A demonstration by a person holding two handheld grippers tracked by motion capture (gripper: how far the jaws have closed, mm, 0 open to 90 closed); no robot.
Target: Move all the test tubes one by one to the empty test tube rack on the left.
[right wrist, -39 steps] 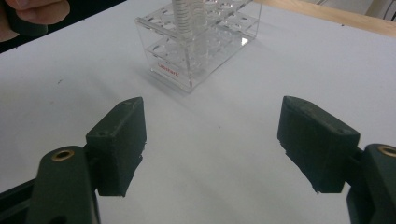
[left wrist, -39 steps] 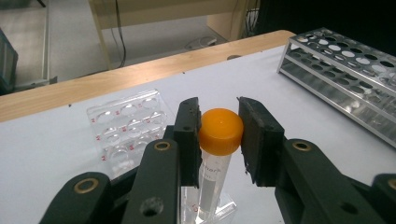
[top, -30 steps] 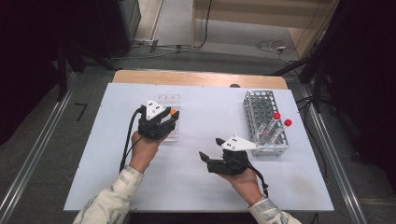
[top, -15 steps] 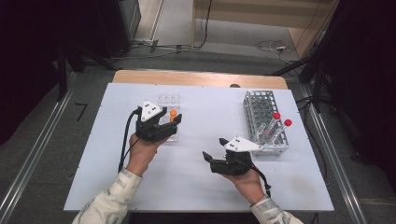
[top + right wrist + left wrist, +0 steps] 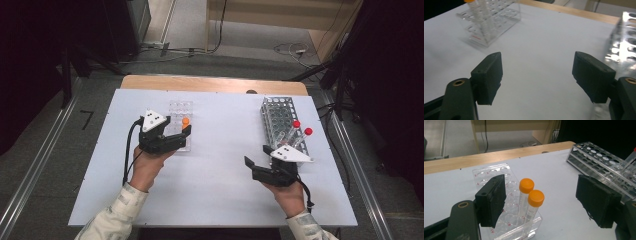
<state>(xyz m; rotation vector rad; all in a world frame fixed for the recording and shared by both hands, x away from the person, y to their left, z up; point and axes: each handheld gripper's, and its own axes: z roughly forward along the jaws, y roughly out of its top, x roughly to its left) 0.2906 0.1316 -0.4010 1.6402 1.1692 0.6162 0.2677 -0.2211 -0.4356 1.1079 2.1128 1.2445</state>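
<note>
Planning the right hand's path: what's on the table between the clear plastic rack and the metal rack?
Nothing: the high view shows bare white table between the clear rack and the metal rack.

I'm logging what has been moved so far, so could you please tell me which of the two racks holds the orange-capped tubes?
The clear plastic rack, at the left tool, holds both orange-capped tubes. The metal rack holds red-capped ones.

A metal rack [image 5: 283, 120] stands near the table's [image 5: 215, 200] right edge. Two red-capped tubes [image 5: 300, 131] lean in it.
</note>
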